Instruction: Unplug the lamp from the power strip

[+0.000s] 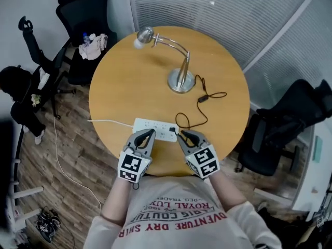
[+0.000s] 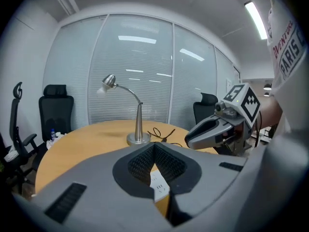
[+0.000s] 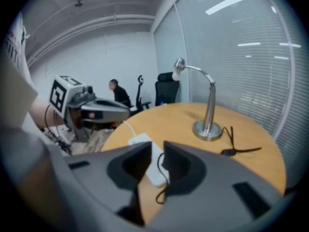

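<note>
A silver gooseneck lamp (image 1: 181,79) stands at the far side of the round wooden table (image 1: 124,87). Its black cord (image 1: 199,115) loops back to a plug (image 1: 173,130) in the white power strip (image 1: 153,128) near the front edge. My left gripper (image 1: 149,134) rests over the strip's middle, its tips touching, with nothing between them; the strip (image 2: 158,183) shows below its jaws (image 2: 154,146). My right gripper (image 1: 181,134) sits just behind the plug, jaws slightly apart. The cord (image 3: 159,163) and the strip (image 3: 153,170) show through the narrow gap of the right gripper (image 3: 157,149), and no pad presses on them.
The strip's white cable (image 1: 104,121) runs off the table's left edge to the floor. An inline switch (image 1: 203,98) lies on the lamp cord. Black office chairs (image 1: 85,14) (image 1: 290,123) ring the table. A person (image 1: 18,95) sits at the left. Blinds line the glass wall behind.
</note>
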`<state>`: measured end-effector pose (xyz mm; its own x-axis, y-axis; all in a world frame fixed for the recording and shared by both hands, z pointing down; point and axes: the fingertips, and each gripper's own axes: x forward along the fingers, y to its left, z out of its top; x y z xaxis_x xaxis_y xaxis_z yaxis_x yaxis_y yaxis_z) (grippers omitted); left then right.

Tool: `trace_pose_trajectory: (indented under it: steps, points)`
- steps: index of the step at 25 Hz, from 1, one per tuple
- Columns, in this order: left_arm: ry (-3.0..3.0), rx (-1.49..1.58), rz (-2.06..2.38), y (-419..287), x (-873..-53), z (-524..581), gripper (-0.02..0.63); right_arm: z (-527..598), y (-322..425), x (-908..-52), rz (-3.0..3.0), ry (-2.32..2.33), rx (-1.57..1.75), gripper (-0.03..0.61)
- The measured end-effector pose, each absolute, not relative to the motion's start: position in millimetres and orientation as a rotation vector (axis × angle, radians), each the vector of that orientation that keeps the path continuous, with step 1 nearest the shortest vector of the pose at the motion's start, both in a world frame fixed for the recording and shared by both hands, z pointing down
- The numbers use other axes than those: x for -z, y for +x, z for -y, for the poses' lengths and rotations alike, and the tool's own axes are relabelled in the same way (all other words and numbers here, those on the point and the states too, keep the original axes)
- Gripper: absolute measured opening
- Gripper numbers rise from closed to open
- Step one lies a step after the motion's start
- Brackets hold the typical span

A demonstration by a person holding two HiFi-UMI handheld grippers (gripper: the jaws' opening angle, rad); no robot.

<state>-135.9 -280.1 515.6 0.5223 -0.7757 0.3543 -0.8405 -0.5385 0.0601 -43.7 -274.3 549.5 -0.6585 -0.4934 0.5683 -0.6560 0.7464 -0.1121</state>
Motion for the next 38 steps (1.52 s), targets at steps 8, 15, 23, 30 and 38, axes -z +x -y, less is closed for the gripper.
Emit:
trace_pose_trajectory:
  steps: [8,15,23,30,38]
  points:
    - [2.539,-0.769,1.043,-118.4,-622.9,304.2,0.026,281.4,-50.7,-609.6,2.217,0.771,-0.472,0.158]
    - [2.574,-1.038,0.831,-100.8,-678.0,312.1,0.026,293.3,-60.2,-642.0,2.105,0.679,-0.481,0.161]
    - [2.58,-1.113,0.747,-98.5,-690.9,315.0,0.026,296.4,-66.4,-677.2,1.925,0.52,-0.383,0.156]
    - [2.559,-1.099,0.67,-95.7,-692.5,312.4,0.028,298.8,-66.0,-692.2,1.833,0.4,-0.31,0.1]
    - [2.564,-1.114,0.66,-95.9,-694.1,312.6,0.028,299.6,-67.8,-690.3,1.806,0.323,-0.249,0.087]
